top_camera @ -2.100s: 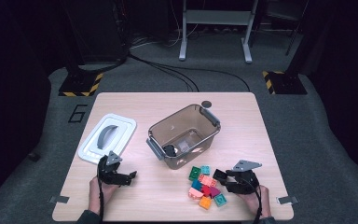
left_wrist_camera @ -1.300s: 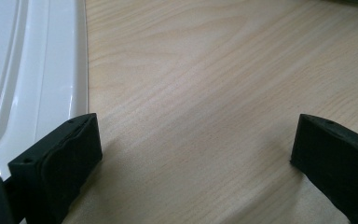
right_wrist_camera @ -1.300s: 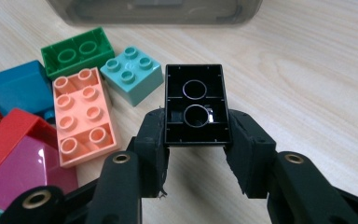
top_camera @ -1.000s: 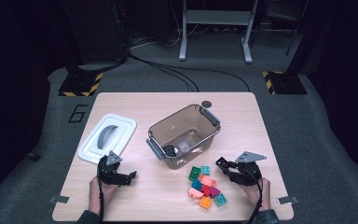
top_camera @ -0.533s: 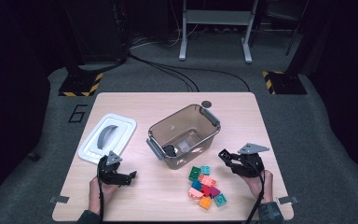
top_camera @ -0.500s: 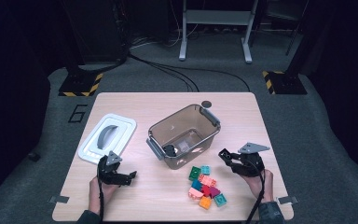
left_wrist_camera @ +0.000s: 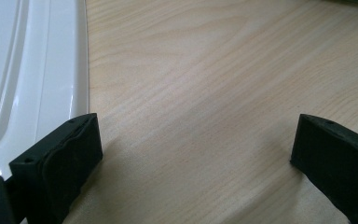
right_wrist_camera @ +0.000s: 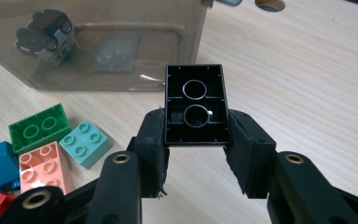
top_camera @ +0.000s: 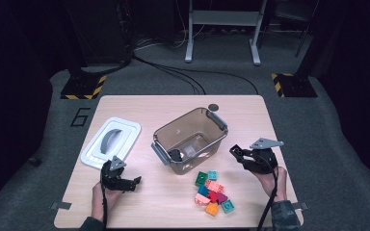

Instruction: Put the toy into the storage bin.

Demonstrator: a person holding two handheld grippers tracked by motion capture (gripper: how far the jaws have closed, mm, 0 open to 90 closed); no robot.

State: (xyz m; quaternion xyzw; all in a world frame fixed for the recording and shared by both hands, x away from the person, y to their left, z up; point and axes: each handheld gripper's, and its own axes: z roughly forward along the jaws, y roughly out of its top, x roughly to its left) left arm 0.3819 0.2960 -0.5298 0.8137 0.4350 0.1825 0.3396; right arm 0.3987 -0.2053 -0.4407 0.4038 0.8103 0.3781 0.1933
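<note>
My right tool (right_wrist_camera: 196, 140) is clenched on a black brick (right_wrist_camera: 196, 105), its two rubbery pads pressing the brick's long sides, and the hollow underside with two round tubes faces my camera. Against the picture from two seconds ago, this tool has left the pile of bricks (top_camera: 212, 191) and risen toward the right of the bin (top_camera: 189, 139); in the high view it now hangs above the bare desk (top_camera: 250, 115) with the brick (top_camera: 234, 150) at its tip, just off the bin's near right corner. My left tool (top_camera: 121, 178) has not shifted: it sits low over the wood near the front left, jaws released and wide apart with nothing between them, one matte black pad (left_wrist_camera: 72, 161) just beside the glossy white lid (left_wrist_camera: 32, 70). The bin is smoky translucent plastic, rectangular with rounded corners and grey handles, and a small toy car (right_wrist_camera: 46, 35) lies inside against the wall. The loose bricks are shiny studded plastic: a green one (right_wrist_camera: 39, 128), a mint one (right_wrist_camera: 85, 142) and a salmon one (right_wrist_camera: 42, 165) touch each other. The desk is pale wood grain with a round hole (right_wrist_camera: 269, 3) near the back edge.
</note>
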